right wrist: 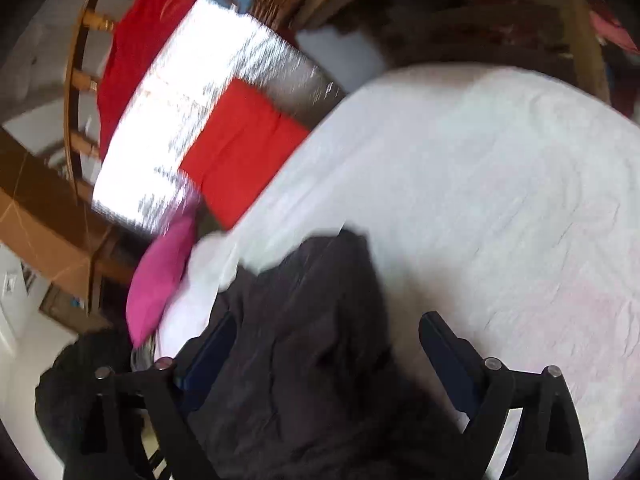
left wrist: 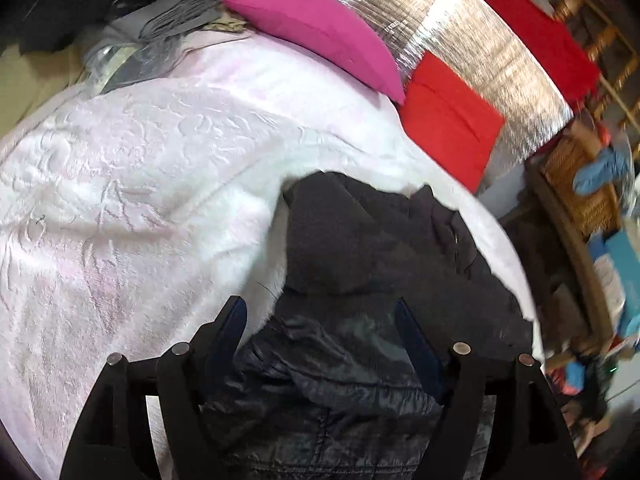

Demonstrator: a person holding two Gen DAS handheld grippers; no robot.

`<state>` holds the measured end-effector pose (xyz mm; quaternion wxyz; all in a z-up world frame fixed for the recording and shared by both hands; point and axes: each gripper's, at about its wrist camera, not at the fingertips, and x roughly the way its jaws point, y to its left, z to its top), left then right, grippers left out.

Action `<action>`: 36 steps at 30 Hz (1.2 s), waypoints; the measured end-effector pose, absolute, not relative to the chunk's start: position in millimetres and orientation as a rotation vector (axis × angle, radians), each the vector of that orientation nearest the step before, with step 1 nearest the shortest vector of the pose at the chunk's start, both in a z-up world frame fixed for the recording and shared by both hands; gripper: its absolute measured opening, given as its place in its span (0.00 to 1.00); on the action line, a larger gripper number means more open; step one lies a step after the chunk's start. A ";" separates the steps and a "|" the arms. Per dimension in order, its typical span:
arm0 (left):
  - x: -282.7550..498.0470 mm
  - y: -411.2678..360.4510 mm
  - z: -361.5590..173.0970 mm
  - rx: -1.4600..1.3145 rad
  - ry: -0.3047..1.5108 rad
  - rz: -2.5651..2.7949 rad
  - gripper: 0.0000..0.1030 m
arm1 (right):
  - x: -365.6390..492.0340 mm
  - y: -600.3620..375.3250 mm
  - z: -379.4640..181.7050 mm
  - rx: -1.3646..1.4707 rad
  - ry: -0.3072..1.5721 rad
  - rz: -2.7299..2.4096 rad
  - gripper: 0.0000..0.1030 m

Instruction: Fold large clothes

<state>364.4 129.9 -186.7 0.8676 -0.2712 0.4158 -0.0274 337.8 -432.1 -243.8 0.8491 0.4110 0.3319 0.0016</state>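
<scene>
Black jacket point(left wrist: 360, 280) lies on the bed point(left wrist: 140, 200), on pale pink-white embossed bedspread. In left wrist view it fills the frame from centre down to 6 o'clock; fleecy hood or collar part at centre, shiny quilted shell below that, toward 6. In right wrist view the same garment runs from centre to 6 o'clock, matte lining side up, blurred.

Left hand-held gripper point(left wrist: 320, 320): jaws stand wide apart, jacket fabric seen between and under them, but pads don't press on it. Nothing held. Right hand-held gripper point(right wrist: 328, 344): also spread wide, dark fabric lying between the jaws, no pinch visible. Nothing held.

Progress, judged: jacket looks bunched into a compact heap, at least one layer doubled over (lining and shell both showing). Can't tell whether sleeves are tucked, too much blur + garment runs out of frame at 6. Edges uneven, hood sticks out toward 12. So prob. mid-fold, just let go of; not a tidy finished packet yet. Left to do, my guess: square the edges, maybe one more fold, flatten.

Surroundings: magenta pillow point(left wrist: 320, 32) at 12 o'clock in left view, red pillow point(left wrist: 448, 120) at 1–2 o'clock beside it, silver foil panel point(left wrist: 480, 60) behind both. More dark clothing point(right wrist: 80, 380) at 8 o'clock in right view, off the bed edge; maybe next in line, can't say.
</scene>
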 end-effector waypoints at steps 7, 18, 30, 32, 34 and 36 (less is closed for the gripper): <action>386.3 143.4 -204.5 -0.642 0.931 -0.054 0.75 | 386.8 -415.2 -284.1 0.808 0.909 0.103 0.80; 407.6 103.4 -222.2 -0.543 1.002 -0.144 0.49 | 401.4 -371.0 -292.6 0.604 0.967 0.157 0.39; 404.2 99.7 -212.6 -0.460 0.973 -0.088 0.38 | 401.3 -361.8 -276.2 0.523 0.871 0.058 0.31; 408.5 104.1 -219.8 -0.481 1.010 -0.065 0.52 | 405.3 -370.7 -284.9 0.600 0.904 0.084 0.34; 408.2 110.8 -219.5 -0.523 1.016 -0.051 0.64 | 404.0 -380.4 -283.5 0.683 0.911 0.107 0.44; 407.6 117.8 -217.7 -0.579 1.003 -0.078 0.69 | 402.7 -387.3 -281.3 0.731 0.905 0.128 0.77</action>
